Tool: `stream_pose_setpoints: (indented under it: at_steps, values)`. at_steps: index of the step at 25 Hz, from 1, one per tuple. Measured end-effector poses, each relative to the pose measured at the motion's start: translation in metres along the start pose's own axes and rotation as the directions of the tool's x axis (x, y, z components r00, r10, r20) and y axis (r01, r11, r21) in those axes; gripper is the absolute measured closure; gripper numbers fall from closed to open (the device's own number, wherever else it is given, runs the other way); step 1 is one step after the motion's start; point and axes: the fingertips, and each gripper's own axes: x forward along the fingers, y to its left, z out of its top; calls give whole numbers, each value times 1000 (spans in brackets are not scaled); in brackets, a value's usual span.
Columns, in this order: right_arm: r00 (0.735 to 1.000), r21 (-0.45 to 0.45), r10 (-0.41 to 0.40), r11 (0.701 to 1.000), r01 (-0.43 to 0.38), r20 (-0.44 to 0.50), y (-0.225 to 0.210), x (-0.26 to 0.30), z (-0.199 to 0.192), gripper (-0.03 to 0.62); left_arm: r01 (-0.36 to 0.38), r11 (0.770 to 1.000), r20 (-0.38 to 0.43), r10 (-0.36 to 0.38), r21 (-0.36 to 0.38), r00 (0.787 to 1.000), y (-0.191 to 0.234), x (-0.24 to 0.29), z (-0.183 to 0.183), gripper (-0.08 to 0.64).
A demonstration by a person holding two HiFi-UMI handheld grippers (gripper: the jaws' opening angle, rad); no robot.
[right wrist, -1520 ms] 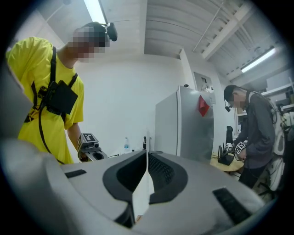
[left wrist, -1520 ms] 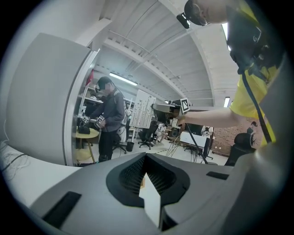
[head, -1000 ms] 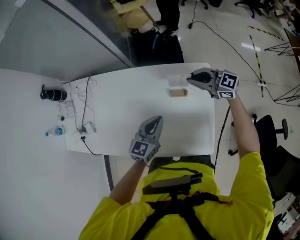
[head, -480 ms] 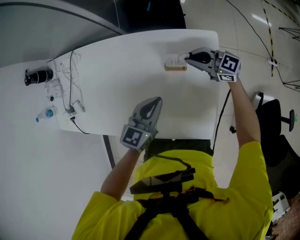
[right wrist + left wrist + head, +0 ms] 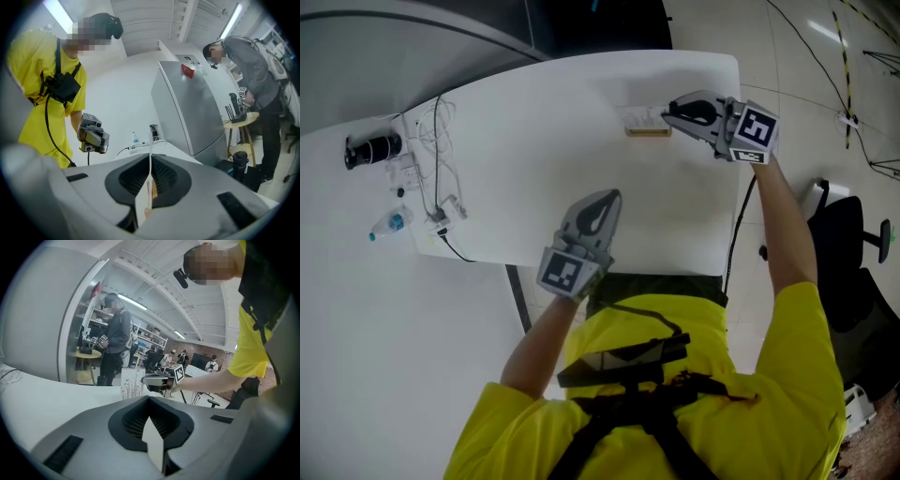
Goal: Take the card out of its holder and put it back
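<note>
A thin white card (image 5: 642, 117) stands upright in a small wooden holder (image 5: 648, 131) at the far right of the white table (image 5: 534, 141). My right gripper (image 5: 668, 112) is shut on the card's right edge. In the right gripper view the card (image 5: 150, 154) runs edge-on between the closed jaws of the right gripper (image 5: 150, 187), with the wooden holder (image 5: 154, 191) just below. The left gripper view shows the card's printed face (image 5: 130, 385) beside the right gripper (image 5: 159, 379). My left gripper (image 5: 605, 199) hovers over the table's near edge, shut and empty; its closed tips (image 5: 150, 423) hold nothing.
At the table's left end are a black cylinder (image 5: 370, 148), a small water bottle (image 5: 382, 226) and white cables with a power strip (image 5: 441, 187). A black office chair (image 5: 853, 272) stands right of the table. A person in grey (image 5: 115, 333) stands beyond it, by a grey cabinet (image 5: 197, 108).
The head view has tilted, so the table sits higher in the picture. My right gripper stays at the card in its holder; the left gripper stays shut over the near edge.
</note>
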Motion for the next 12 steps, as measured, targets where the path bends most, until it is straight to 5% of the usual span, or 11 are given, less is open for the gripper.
stream_pose_setpoints:
  at_steps: [7,12]
  values:
    - [997,4,-15,1000,16,-75,-2,4,-32,575,-6,1000,-19,6,-2,1000,3,-3,-11,560]
    - [991,69,-109,991,114,-77,-10,8,-56,553,-11,1000,-9,11,-18,1000,4,-2,-11,560]
